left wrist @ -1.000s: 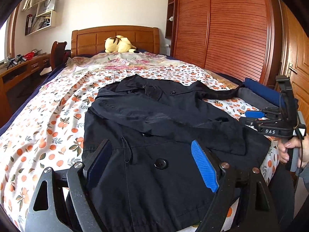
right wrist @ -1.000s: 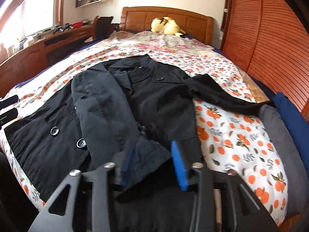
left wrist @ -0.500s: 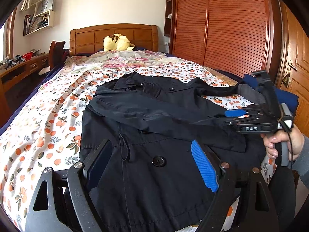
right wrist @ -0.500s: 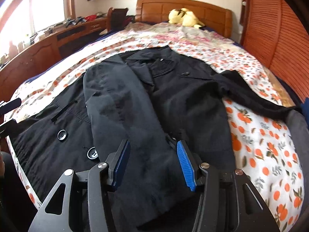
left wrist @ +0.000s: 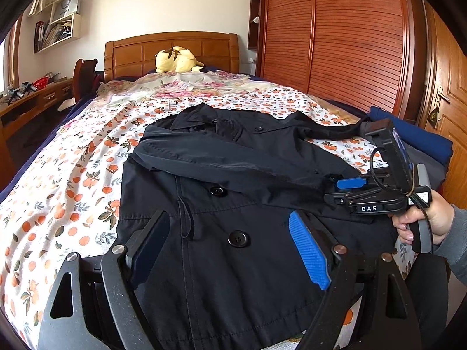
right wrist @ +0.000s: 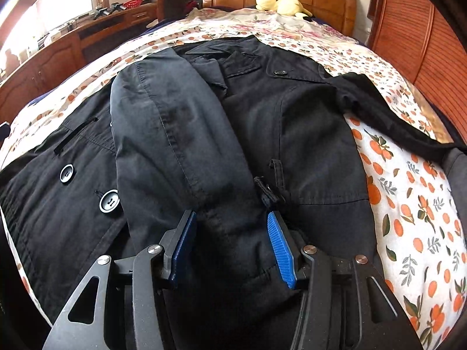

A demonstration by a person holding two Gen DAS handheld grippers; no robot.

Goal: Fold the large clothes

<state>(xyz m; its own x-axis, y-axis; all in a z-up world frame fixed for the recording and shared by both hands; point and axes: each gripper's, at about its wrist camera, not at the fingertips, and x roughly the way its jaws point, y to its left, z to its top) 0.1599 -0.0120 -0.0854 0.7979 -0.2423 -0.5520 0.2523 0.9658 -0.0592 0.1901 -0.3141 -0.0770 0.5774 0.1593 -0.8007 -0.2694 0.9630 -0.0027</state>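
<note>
Across the middle of both frames your black coat (left wrist: 233,204) lies on the bed (left wrist: 58,180), one sleeve (right wrist: 181,134) folded over. Both grippers, left (left wrist: 230,248) and right (right wrist: 230,245), hold their fingers apart, gripping nothing.

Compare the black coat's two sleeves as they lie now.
The folded sleeve lies across the black coat's buttoned front, its cuff end between the open right gripper's pads. The other sleeve stretches sideways off the coat, flat on the orange-print bedsheet, away from either gripper. Both are black.
</note>
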